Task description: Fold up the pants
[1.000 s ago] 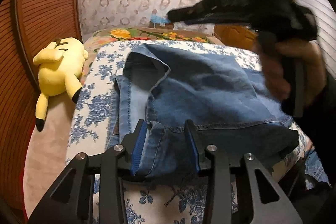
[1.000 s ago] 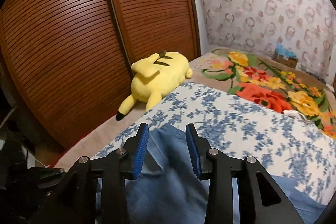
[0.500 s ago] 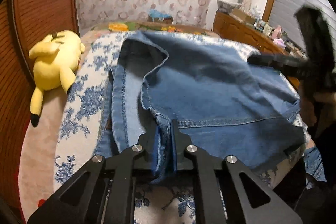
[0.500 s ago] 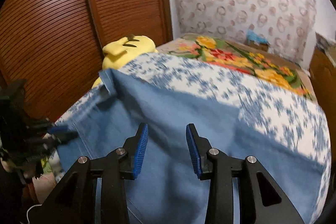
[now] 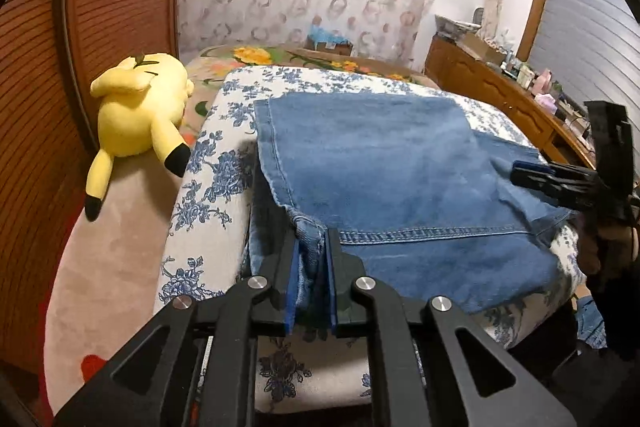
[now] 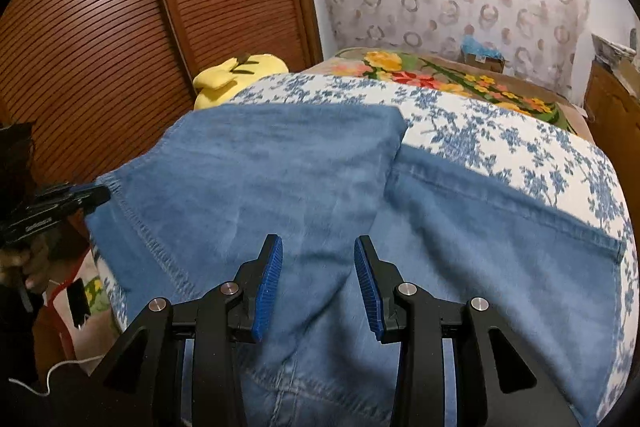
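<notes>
My left claw (image 5: 311, 259) pinches the near hem of the jeans (image 5: 384, 163), which stretch toward the bed's (image 5: 208, 187) far edge, while my right claw (image 6: 318, 281) hovers wide, empty, above them.

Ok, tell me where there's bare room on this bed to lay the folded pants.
Free: floral sheet beyond the jeans, up to the flowered blanket. Narrow strip between jeans and plush. Near edge crowded: left gripper clamps denim.

Home bedroom: floral bedding (image 5: 208, 163), plush toy (image 5: 138, 115) (yellow), slatted closet doors (image 6: 100, 7)
</notes>
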